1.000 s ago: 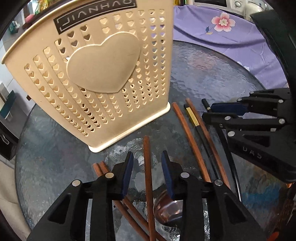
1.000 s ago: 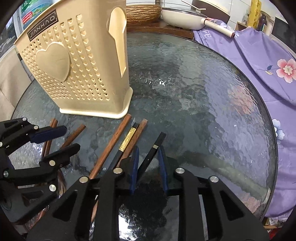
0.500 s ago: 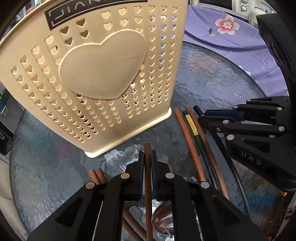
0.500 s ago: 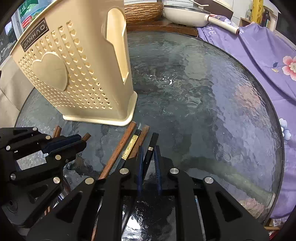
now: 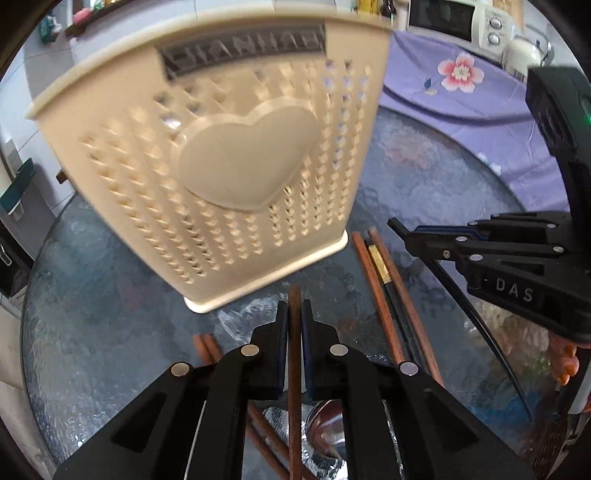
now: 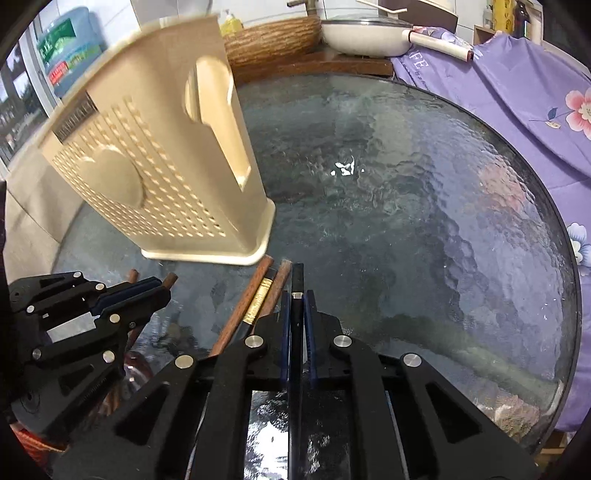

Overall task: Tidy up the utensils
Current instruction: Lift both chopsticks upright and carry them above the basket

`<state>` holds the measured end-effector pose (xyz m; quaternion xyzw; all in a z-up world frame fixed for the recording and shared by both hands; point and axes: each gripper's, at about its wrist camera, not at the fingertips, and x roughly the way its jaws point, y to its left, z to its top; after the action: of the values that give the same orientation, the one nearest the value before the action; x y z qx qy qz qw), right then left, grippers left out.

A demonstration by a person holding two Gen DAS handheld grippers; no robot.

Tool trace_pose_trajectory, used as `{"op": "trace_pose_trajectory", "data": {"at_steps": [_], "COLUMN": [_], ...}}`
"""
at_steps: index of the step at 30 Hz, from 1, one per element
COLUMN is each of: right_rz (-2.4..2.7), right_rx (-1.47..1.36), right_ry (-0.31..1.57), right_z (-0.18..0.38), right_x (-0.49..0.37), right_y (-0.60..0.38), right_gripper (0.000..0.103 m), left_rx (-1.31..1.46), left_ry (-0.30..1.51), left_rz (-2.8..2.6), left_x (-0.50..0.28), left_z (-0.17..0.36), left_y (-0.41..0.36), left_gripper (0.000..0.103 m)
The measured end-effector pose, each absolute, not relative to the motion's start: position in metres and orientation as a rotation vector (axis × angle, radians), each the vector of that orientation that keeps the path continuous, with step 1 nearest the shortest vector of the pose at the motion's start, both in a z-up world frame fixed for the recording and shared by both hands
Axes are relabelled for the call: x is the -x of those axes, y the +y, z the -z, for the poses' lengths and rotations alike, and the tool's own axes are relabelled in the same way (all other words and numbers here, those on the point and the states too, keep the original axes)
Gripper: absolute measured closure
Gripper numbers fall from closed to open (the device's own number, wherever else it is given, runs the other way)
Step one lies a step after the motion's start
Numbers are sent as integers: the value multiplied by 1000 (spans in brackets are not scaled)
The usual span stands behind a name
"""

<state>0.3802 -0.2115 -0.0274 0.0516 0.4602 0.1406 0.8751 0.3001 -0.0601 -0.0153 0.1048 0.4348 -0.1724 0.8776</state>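
A cream perforated utensil holder point(image 5: 229, 162) with a raised heart stands on the round glass table point(image 6: 406, 221); it also shows in the right wrist view point(image 6: 155, 184). My left gripper point(image 5: 294, 314) is shut on a brown wooden chopstick point(image 5: 294, 369), just in front of the holder's base. My right gripper point(image 6: 296, 306) is shut on a black chopstick point(image 6: 296, 354); it shows from the side in the left wrist view point(image 5: 417, 236). Loose brown chopsticks point(image 5: 380, 295) and a black one with a gold band point(image 5: 382, 264) lie between the two grippers.
A metal spoon point(image 5: 327, 424) and more brown chopsticks point(image 5: 207, 347) lie under my left gripper. A purple floral cloth point(image 6: 517, 92) covers the table's right side. A woven basket point(image 6: 273, 37), a white pan point(image 6: 365, 33) and a microwave point(image 5: 443, 18) stand behind.
Both grippers have closed from open, the left on the brown chopstick, the right on the black one. Both have lifted slightly, and the holder now looks blurred and tilted in view.
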Motion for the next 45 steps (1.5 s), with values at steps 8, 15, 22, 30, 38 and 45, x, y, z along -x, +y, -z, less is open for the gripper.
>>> {"op": "trace_pose_trajectory", "data": {"at_steps": [8, 15, 22, 30, 38, 45], "right_rz": [-379, -451, -514, -542, -563, -568], "right_rx": [-145, -114, -58, -11, -6, 13], "right_ry": [813, 677, 590, 578, 545, 512], "right_z": [-25, -79, -118, -130, -145, -163], "right_x": [-352, -300, -249, -223, -212, -212], "right_y": [-223, -224, -228, -231, -230, -224], "right_gripper": [95, 95, 95, 95, 95, 95], "left_rx": [-126, -64, -61, -56, -29, -22], "left_ry": [786, 653, 566, 526, 477, 420], "left_rz": [365, 366, 356, 376, 372, 359], "left_x": [-275, -238, -200, -175, -161, -158], "left_z": [-34, -82, -110, -124, -141, -162], "left_y": [-33, -13, 1, 13, 26, 30], "left_gripper": [96, 96, 96, 96, 96, 96]}}
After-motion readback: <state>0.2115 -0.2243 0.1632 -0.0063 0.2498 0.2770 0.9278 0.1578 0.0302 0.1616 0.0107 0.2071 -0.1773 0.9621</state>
